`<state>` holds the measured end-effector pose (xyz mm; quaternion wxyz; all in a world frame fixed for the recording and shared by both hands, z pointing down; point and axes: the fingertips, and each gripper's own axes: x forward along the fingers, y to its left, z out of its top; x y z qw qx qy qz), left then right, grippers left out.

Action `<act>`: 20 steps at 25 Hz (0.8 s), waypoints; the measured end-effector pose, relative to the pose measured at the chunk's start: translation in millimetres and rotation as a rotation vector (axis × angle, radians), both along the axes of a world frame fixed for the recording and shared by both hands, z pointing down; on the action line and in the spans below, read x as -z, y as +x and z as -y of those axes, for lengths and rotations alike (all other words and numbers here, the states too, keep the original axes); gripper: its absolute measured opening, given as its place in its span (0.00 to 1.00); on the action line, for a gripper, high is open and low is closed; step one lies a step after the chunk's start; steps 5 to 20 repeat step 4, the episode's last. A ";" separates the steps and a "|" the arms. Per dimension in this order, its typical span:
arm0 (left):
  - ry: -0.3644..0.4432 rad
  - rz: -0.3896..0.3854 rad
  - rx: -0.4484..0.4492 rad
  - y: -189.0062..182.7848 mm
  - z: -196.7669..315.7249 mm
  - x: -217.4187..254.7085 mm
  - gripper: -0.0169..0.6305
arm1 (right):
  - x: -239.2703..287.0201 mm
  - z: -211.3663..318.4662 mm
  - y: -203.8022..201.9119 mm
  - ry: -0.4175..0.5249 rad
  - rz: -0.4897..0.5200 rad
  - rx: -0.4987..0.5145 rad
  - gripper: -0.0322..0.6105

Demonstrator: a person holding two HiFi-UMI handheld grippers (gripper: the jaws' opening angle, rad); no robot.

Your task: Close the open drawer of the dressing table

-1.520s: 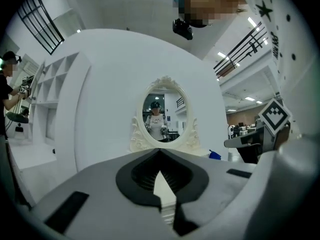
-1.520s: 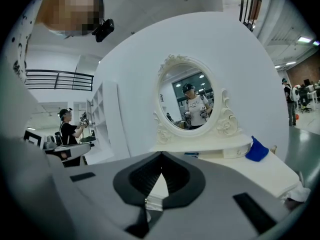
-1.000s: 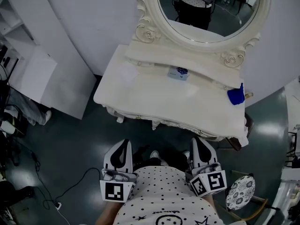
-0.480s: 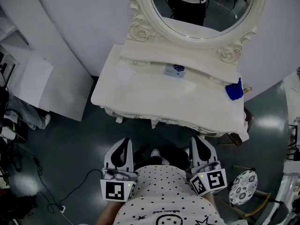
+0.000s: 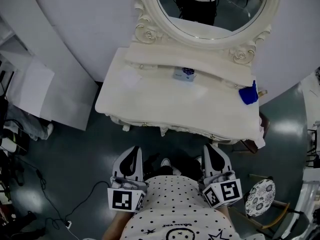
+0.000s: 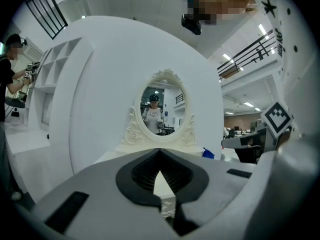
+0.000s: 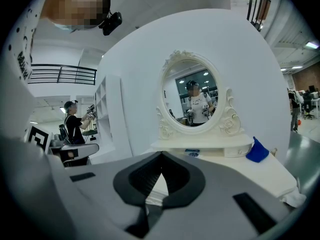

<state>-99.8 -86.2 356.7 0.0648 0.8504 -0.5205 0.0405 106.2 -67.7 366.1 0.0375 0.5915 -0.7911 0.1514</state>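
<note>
Closing a drawer on the dressing table (image 5: 165, 101), directly below the mirror (image 5: 210, 9); open one hard to pick out from here. Both pinched shut and empty, low and well short of the mirror: left tongs (image 5: 133, 153), right tongs (image 5: 210, 152). Best to meet the drawer front squarely and push straight in. Small box (image 5: 184, 74) and blue cloth (image 5: 248, 95) just under the mirror; dark floor (image 5: 75, 154) below, curved white wall (image 5: 75, 24) behind.

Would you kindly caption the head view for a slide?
Left tongs and right tongs, both shut, poised before the dressing table and mirror.
</note>
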 end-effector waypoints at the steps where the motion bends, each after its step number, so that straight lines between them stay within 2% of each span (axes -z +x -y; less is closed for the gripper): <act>1: -0.005 -0.003 0.000 -0.3 0.2 -1.5 0.04 | 0.0 0.0 -0.2 0.000 -0.001 0.000 0.06; 20: -0.020 -0.012 0.001 -1.3 1.2 -5.2 0.04 | 0.3 0.5 -0.5 0.001 -0.002 0.001 0.06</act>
